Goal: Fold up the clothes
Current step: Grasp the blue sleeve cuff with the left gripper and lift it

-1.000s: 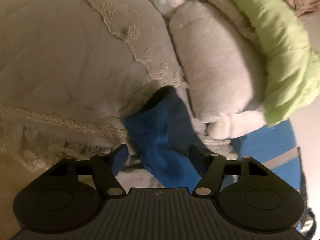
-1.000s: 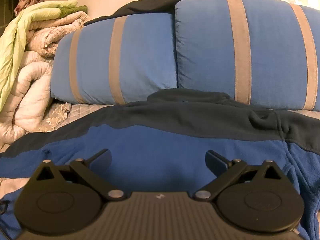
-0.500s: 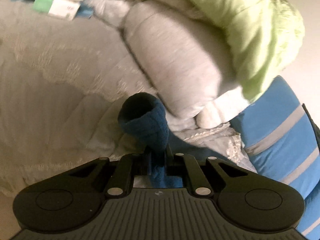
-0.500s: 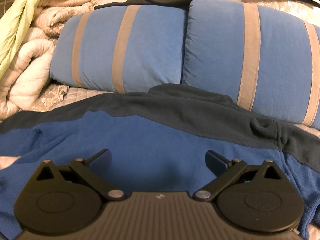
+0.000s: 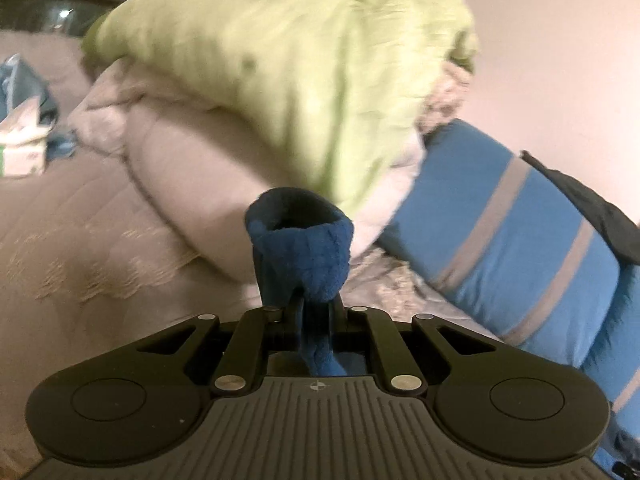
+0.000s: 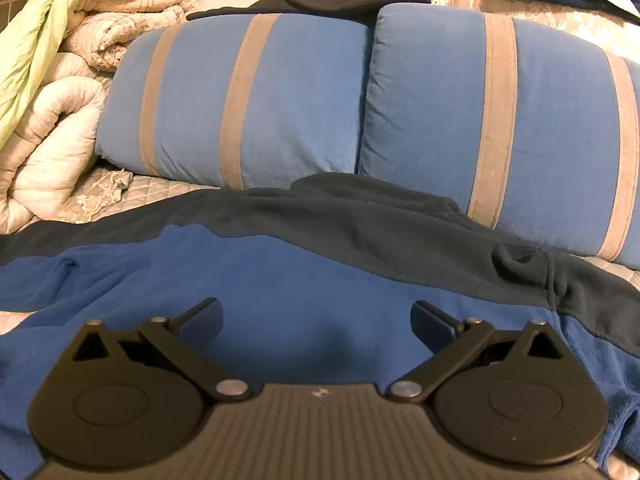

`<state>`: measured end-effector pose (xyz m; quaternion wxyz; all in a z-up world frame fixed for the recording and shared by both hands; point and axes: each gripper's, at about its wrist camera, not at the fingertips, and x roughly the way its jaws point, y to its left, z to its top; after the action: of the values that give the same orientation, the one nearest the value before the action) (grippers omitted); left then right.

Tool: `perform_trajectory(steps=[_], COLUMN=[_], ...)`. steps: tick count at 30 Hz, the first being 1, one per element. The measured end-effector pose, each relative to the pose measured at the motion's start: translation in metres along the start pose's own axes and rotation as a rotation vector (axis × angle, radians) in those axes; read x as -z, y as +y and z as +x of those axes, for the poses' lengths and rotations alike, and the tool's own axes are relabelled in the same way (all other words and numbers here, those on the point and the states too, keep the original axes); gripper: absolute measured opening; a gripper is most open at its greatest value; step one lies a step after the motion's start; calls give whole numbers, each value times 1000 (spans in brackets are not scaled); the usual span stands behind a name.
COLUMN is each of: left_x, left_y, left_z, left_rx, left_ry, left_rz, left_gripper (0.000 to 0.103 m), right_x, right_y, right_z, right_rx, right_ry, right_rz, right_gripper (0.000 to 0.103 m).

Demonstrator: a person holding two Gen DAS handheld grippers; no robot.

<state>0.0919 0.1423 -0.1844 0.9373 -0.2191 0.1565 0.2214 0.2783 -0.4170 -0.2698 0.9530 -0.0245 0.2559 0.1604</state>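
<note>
The left gripper (image 5: 316, 312) is clamped on the sleeve cuff (image 5: 301, 248) of the blue fleece, its 2 fingers pressed together with a twist of blue cloth running back between them; the cuff stands up past the fingertips as an open tube, lifted clear of the bedspread (image 5: 80, 248). The right gripper (image 6: 316, 320) holds nothing; its jaws are spread wide and hover just above the body of the blue fleece (image 6: 300, 300), which lies spread across the bed with its dark yoke and collar toward the 2 blue striped pillows (image 6: 248, 100).

Beyond the cuff in the left view sit a rolled white quilt (image 5: 200, 176) and a green blanket (image 5: 304, 60) on top of it, both blurred; 1 striped pillow shows at the right edge.

The likely step is carrying the sleeve in over the body. The hold is on the cuff alone, so the thick fleece could slide out if the pull is sharp; the sleeve could also land twisted, since the cuff is already bunched. With the right gripper not pressing down, dragging the sleeve may pull the whole garment sideways and ruck the flat body; the raised cuff could brush the quilt stack nearby.
</note>
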Motion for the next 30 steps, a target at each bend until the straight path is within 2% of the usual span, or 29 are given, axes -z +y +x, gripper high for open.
perform_trajectory(steps=[3,16,23,30], left_x=[-6,-27,-25,-19], left_y=[-20,-106,-161,-205], left_z=[-3,10,17,22], left_rx=[26,192,282,347], left_ry=[-13,-18,7,18], left_rz=[53,135,231,273], left_gripper=[10,9,9,8], right_x=[0,0,2,2], right_y=[0,1,2,1], right_z=[0,-1,2,3], right_rx=[-2,5,20,19], right_ry=[-3,1,19,19], right_rz=[2,-3,-20,-12], right_gripper=[103,103,103,103])
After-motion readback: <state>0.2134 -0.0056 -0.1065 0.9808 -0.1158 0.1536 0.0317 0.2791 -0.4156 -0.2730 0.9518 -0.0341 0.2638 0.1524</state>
